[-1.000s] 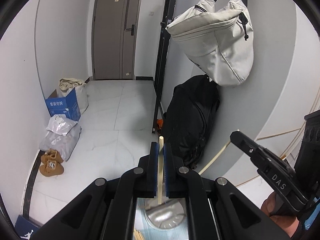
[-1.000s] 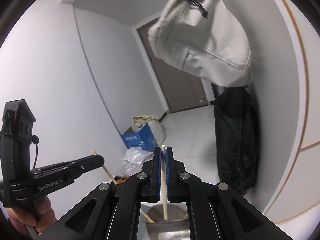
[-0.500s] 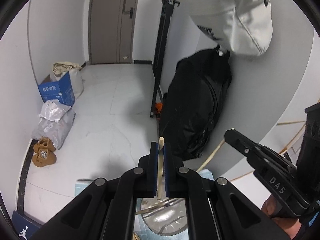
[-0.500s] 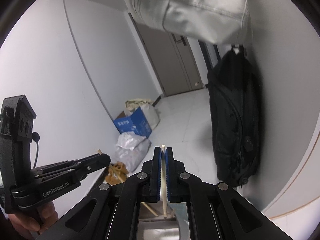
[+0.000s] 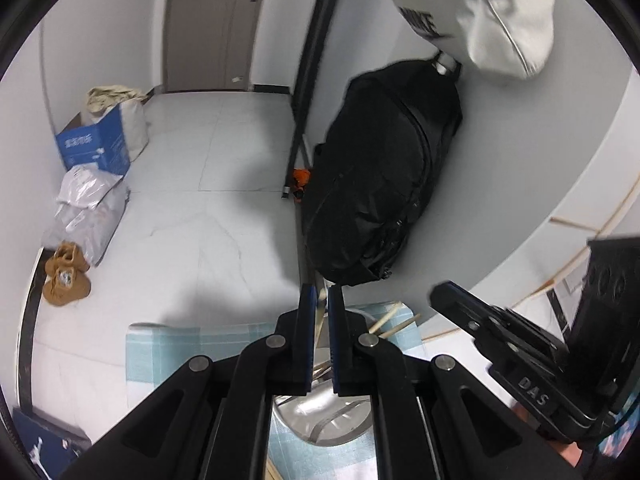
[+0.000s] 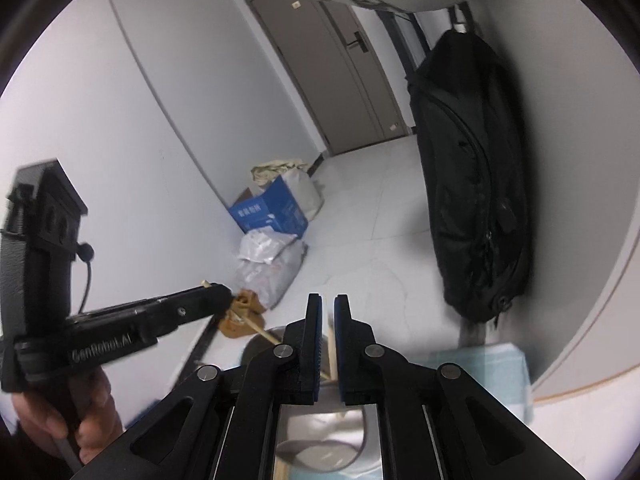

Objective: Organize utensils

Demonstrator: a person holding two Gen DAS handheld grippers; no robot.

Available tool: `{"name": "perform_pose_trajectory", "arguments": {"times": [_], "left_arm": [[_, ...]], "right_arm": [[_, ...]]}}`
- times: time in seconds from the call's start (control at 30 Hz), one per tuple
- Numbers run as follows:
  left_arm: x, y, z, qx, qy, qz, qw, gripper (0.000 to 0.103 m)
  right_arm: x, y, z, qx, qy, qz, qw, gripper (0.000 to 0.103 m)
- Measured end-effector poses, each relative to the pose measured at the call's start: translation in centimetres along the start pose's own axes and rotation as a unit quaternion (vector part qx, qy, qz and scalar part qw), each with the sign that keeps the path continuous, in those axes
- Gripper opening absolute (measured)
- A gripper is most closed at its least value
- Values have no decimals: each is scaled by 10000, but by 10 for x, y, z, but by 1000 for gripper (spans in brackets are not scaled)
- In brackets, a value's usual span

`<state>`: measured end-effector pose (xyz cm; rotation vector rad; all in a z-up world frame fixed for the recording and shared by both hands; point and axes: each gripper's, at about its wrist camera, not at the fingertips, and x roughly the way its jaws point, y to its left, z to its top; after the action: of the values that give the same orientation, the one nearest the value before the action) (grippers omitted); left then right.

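My left gripper (image 5: 319, 312) is shut on a pale wooden chopstick (image 5: 319, 320), which tilts down toward a round steel cup (image 5: 320, 424) on a light blue mat (image 5: 180, 356). Two more chopstick ends (image 5: 394, 316) lean out past the cup's far rim. My right gripper (image 6: 328, 320) hangs over the same cup (image 6: 256, 346); its jaws are opening, and a blurred chopstick (image 6: 330, 348) sits low and loose between the pads. The left gripper (image 6: 222, 294) shows at the left of the right wrist view, its chopstick (image 6: 256, 330) slanting to the cup. The right gripper (image 5: 440, 294) appears at the right of the left wrist view.
A black backpack (image 5: 380, 184) leans on the curved wall under a hanging white bag (image 5: 504, 12). A black stand pole (image 5: 308, 92) rises beside it. A blue box (image 5: 96, 146), plastic bags (image 5: 86, 208) and brown shoes (image 5: 66, 276) line the left wall. A hand (image 6: 80, 408) grips the left tool.
Both grippers came down toward the steel cup and tipped further downward. The right jaws parted a little and their chopstick slid down; its top no longer stands above the pads.
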<state>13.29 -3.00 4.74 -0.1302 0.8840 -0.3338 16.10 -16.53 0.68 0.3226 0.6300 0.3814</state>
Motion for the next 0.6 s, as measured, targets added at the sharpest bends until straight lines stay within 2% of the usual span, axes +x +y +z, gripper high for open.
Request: {"name": "perform_pose_trajectory", "arguments": {"times": [0.07,0.13,0.2,0.23,0.27,0.3,0.4,0.5,0.6], "left_arm": [[-6,2,-1,-61,-55,35,10000,3],[-15,1,-5,-78,-100,128,9998,5],[-21,-1,-10,-71,-152,192,9997,24],[-25,-2,-13,-84,-195,239,9995,33],[-30,-2,-17,-107,-255,304,9992,50],[-36,-1,-20,-151,-378,349,9986,58],[-48,0,-28,-225,-634,528,9963,60],[-54,0,-35,-205,-687,594,9957,60],[-59,-3,-41,-126,-711,686,9950,60]], "right_arm": [[-9,0,-1,-3,-90,-7,10000,31],[-19,1,-3,15,-195,-35,9998,37],[-29,2,-5,27,-258,-4,9997,45],[-34,3,-6,36,-312,-35,9995,54],[-41,5,-8,47,-371,-60,9993,61],[-46,7,-9,46,-406,-68,9991,64],[-58,14,-15,-39,-507,-105,9986,68],[-68,21,-21,-106,-542,-108,9984,75],[-78,26,-28,-100,-603,-143,9980,76]]}}
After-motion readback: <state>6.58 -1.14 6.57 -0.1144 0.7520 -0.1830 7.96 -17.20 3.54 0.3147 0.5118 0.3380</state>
